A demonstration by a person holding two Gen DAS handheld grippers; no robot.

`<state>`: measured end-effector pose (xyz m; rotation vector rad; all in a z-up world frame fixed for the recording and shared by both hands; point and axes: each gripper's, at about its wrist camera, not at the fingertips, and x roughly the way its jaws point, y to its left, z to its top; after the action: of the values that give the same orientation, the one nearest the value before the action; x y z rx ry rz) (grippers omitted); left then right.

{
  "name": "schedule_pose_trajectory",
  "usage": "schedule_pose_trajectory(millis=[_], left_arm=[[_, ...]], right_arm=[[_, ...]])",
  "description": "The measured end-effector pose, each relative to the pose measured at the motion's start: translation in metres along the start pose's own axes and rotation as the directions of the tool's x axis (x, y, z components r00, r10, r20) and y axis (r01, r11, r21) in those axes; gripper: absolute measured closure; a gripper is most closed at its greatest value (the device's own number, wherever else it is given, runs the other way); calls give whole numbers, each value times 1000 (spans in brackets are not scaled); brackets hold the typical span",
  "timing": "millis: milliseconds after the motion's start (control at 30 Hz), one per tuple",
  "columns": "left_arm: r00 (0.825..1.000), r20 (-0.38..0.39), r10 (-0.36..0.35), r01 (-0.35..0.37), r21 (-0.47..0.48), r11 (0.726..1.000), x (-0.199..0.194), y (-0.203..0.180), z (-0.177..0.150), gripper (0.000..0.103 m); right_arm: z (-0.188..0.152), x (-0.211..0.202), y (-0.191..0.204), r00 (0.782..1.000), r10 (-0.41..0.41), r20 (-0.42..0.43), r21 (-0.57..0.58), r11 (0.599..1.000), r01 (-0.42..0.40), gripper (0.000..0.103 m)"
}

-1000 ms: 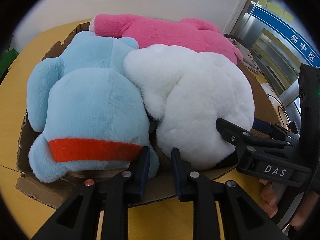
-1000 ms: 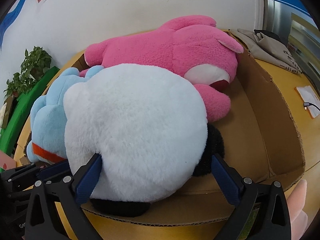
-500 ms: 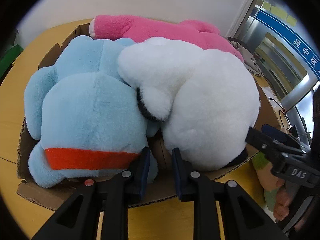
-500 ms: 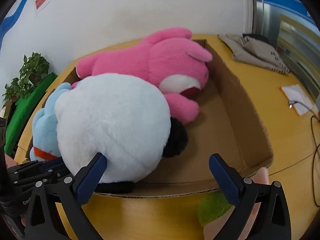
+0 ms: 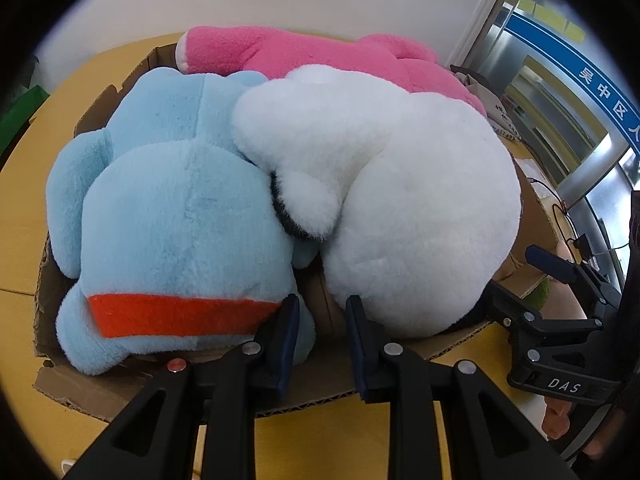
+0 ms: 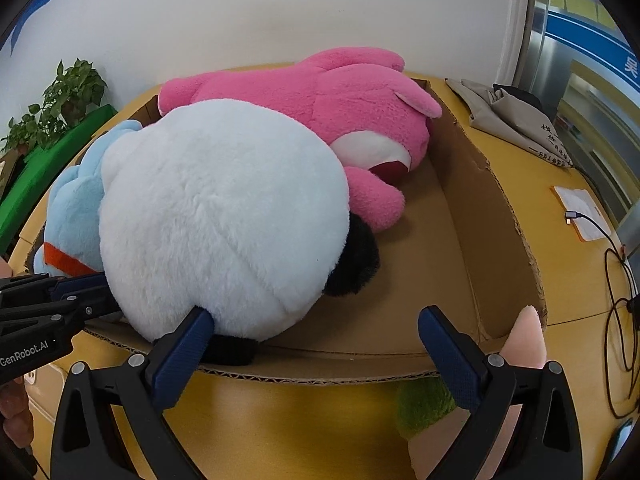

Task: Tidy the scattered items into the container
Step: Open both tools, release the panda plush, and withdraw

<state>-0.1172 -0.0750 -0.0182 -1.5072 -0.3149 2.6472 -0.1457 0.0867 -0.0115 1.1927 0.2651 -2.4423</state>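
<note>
A cardboard box (image 6: 496, 216) on a yellow table holds three plush toys: a blue one with a red band (image 5: 172, 216), a white one with black parts (image 6: 224, 216) and a pink one (image 6: 320, 108). My left gripper (image 5: 320, 320) hovers at the box's near edge between the blue toy and the white toy (image 5: 400, 200), jaws narrowly apart and empty. My right gripper (image 6: 312, 336) is open wide and empty, just outside the box's near wall. A green and pink plush (image 6: 424, 404) lies on the table outside the box, partly hidden behind the right finger.
The box's right part (image 6: 420, 248) has bare floor. A beige cloth bag (image 6: 516, 120), a paper pad (image 6: 580, 212) and black cables (image 6: 616, 280) lie on the table to the right. A potted plant (image 6: 56, 108) stands far left.
My right gripper has let go of the white plush and drawn back out of the box, jaws open. The white plush now rests in the box. The left gripper barely moved.
</note>
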Motion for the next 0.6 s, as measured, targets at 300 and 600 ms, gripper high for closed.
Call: schedule_pose_trajectory(millis=[300, 600], left_arm=[[972, 224, 69, -83, 54, 995, -70, -16, -23, 38], [962, 270, 29, -57, 97, 994, -93, -37, -55, 23]], right_arm=[[-9, -66, -10, 979, 55, 198, -9, 998, -54, 0], [-57, -125, -85, 961, -96, 260, -72, 990, 118, 0]])
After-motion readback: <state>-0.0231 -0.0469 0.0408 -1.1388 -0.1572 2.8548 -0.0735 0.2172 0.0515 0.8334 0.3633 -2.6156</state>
